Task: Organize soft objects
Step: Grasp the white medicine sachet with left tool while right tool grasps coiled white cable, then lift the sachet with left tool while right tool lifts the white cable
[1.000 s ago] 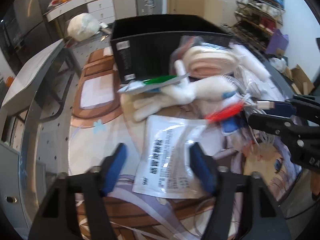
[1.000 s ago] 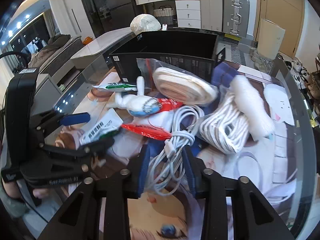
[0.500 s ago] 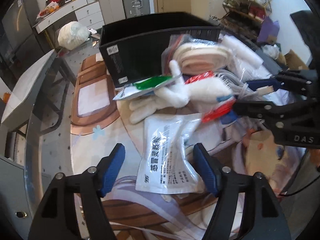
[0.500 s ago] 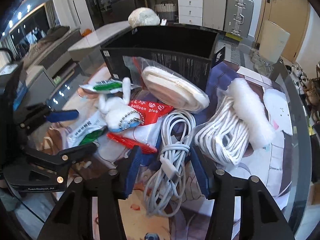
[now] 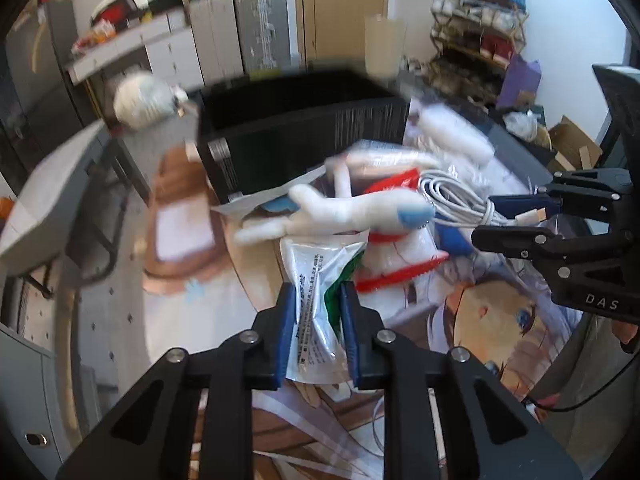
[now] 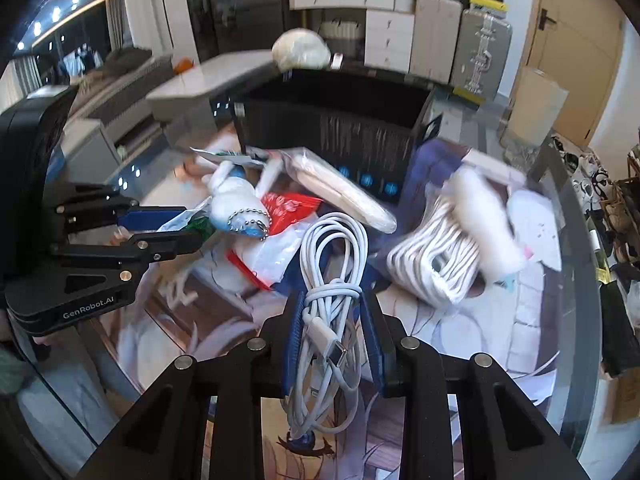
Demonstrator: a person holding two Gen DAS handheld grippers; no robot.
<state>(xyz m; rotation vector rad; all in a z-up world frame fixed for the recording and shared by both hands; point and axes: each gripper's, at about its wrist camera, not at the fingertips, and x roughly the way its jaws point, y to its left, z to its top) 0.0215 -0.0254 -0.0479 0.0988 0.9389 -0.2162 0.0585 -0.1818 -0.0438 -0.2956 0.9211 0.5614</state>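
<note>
Left wrist: the left gripper (image 5: 316,320), wide open a moment ago, now pinches the white pouch (image 5: 316,280) below the black box (image 5: 296,140). Right wrist: the right gripper (image 6: 332,340) has closed on the coiled cable (image 6: 336,264); both look ready for boxing

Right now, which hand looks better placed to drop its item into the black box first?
Probably left. The left gripper is shut on the white packet, with the black box straight ahead. The right gripper also grips the cable bundle, but piled items lie before it.
</note>
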